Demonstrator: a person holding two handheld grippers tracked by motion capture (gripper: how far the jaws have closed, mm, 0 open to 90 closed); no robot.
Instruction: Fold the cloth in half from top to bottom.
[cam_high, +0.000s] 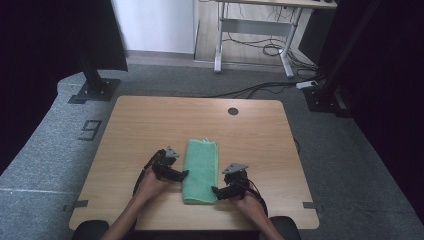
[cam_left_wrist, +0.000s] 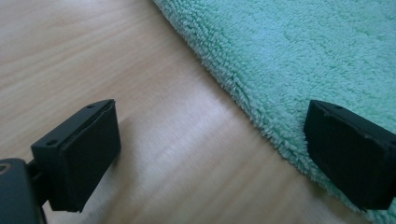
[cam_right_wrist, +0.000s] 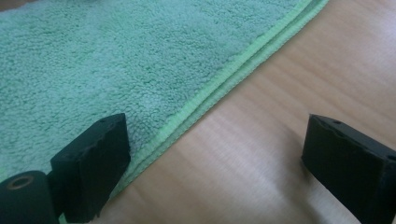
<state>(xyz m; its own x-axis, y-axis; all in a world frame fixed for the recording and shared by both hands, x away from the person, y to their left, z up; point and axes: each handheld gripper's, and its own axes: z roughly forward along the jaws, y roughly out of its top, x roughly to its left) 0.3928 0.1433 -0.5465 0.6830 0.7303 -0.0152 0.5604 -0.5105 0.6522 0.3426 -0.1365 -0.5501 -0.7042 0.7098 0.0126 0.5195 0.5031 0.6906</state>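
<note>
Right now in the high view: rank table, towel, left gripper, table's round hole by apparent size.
1. table
2. towel
3. left gripper, though nearness to the camera may flatter it
4. hole, farther off, plainly smallest

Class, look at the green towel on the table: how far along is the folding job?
Done: the green towel already lies folded into a long narrow strip, stacked hems showing along one edge. In hand: the left gripper and right gripper, jaws open, straddle opposite long edges without clamping. Left: probably gripping and folding again.
</note>
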